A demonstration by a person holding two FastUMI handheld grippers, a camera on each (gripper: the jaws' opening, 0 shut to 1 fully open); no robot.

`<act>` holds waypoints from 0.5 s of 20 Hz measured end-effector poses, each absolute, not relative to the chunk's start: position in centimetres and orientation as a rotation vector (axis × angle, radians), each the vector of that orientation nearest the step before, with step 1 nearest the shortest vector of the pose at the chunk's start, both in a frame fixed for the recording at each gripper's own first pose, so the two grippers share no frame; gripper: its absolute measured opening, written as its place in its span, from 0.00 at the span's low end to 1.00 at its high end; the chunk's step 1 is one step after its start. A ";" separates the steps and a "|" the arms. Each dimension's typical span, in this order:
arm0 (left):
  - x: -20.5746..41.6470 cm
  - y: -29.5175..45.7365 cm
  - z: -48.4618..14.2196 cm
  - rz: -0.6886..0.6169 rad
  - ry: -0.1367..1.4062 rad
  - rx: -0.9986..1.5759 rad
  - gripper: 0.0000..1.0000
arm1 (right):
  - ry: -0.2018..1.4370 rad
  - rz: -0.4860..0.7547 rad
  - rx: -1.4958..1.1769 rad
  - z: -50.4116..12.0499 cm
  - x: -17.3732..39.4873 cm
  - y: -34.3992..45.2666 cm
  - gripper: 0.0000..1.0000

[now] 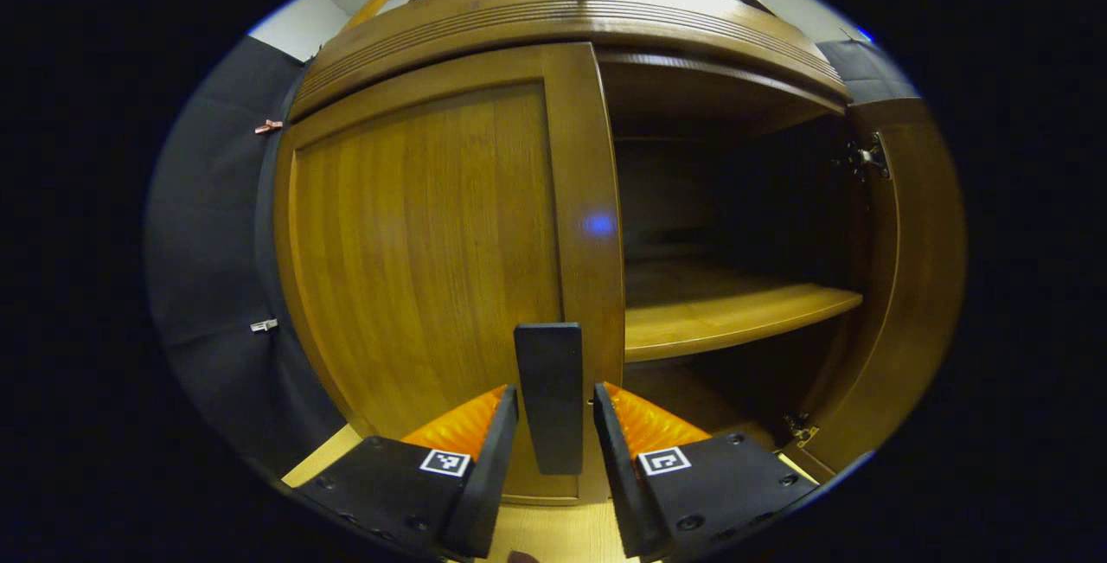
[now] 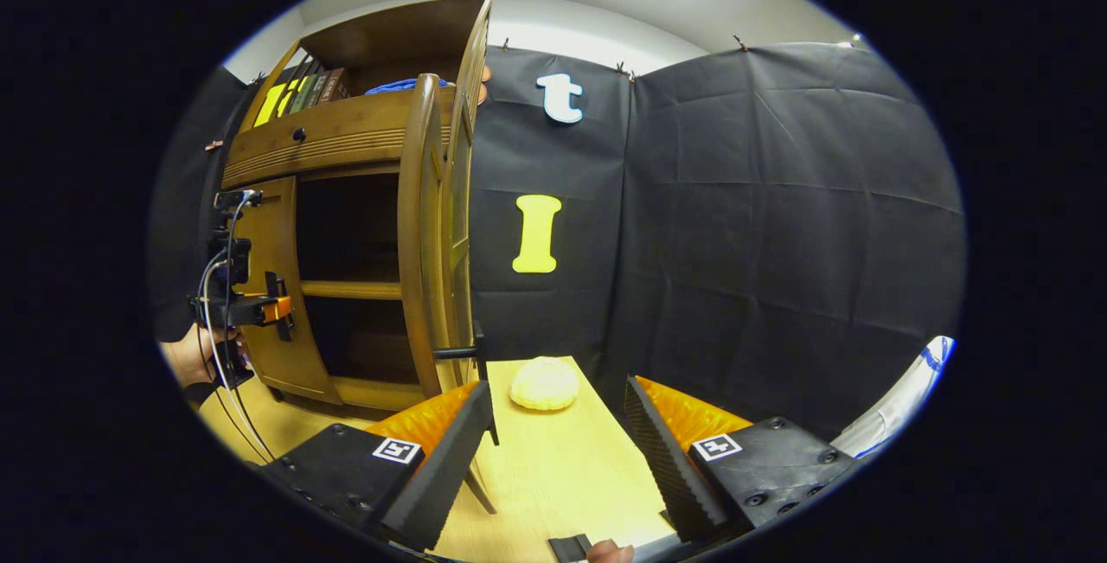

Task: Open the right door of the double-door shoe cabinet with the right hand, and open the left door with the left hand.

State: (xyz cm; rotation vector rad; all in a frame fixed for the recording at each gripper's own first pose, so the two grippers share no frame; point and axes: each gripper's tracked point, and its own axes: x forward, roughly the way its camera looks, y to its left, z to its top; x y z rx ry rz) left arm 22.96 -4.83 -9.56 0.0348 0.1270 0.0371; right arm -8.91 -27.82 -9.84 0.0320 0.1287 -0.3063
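Note:
The wooden shoe cabinet (image 1: 553, 18) fills the left gripper view. Its left door (image 1: 424, 252) is closed flat. The door's black bar handle (image 1: 548, 394) stands between the fingers of my left gripper (image 1: 556, 390), which is open; the left finger touches the bar and a thin gap shows on the right side. The right door (image 1: 917, 269) is swung wide open. In the right gripper view that door (image 2: 424, 234) is edge-on, its black handle (image 2: 458, 354) just beyond the left fingertip of my right gripper (image 2: 557, 386), open and holding nothing. The left gripper (image 2: 268, 308) sits at the left door.
Inside the cabinet a shelf (image 1: 735, 312) crosses a dark interior. A pale round bun-like thing (image 2: 543, 383) lies on the light wooden table (image 2: 562, 476) by the black cloth wall. Books (image 2: 298, 92) stand on the cabinet's top shelf. A hand (image 2: 186, 360) holds the left gripper.

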 end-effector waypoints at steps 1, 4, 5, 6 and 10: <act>23.3 -4.8 -9.7 0.039 0.128 0.032 0.54 | 0.130 -0.308 0.032 -9.8 -9.1 -27.7 0.98; 23.3 -4.6 -9.8 0.039 0.119 0.007 0.36 | 0.130 -0.317 0.032 -9.6 -9.8 -27.2 0.98; 23.2 -4.7 -9.8 0.032 0.122 0.001 0.36 | 0.128 -0.320 0.029 -9.4 -10.0 -27.0 0.98; 23.1 -4.6 -9.9 0.026 0.123 -0.001 0.34 | 0.125 -0.321 0.027 -9.2 -10.2 -26.7 0.98; 20.7 -4.2 -9.9 0.011 0.130 -0.002 0.31 | 0.119 -0.320 0.022 -8.8 -10.8 -25.3 0.98</act>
